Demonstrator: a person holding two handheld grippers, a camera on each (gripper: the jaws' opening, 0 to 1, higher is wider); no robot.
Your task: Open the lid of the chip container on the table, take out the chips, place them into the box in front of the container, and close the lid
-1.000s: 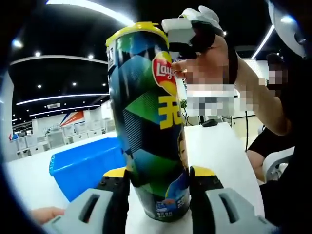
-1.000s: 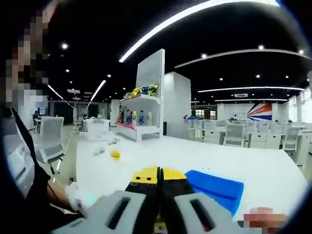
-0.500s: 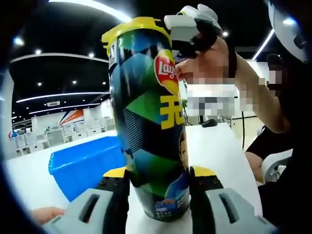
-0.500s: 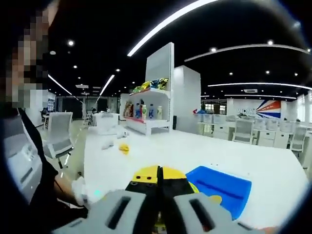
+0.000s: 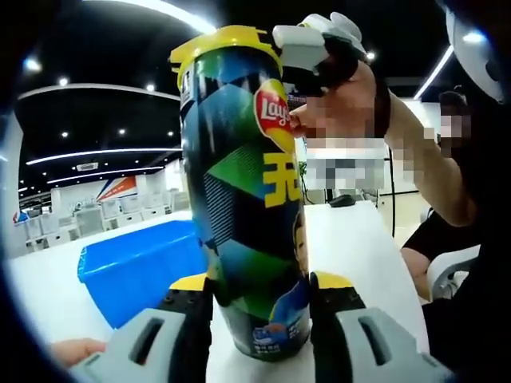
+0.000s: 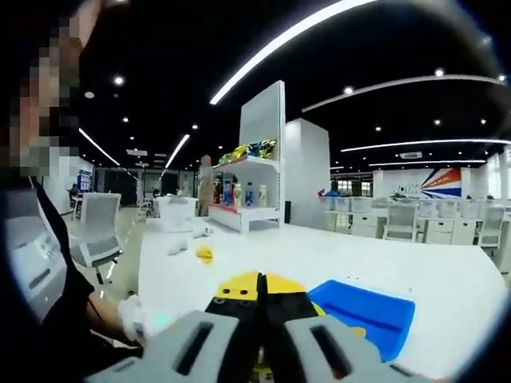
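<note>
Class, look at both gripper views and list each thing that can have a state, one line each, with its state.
chip can: upright on the table, held between the left gripper's jaws
yellow lid: on top of the can, whether sealed cannot be told
left gripper: shut on the can
right gripper: jaws together at the lid's edge
blue box: open-topped, beside the can

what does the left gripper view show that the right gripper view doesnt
Left gripper view: the left claw clamped on the upright Lay's chip can with its yellow lid, the other claw at the lid's edge.

Right gripper view: the right claw shut, a shelf of bottles, office chairs.

Both: the blue box on the white table.
</note>
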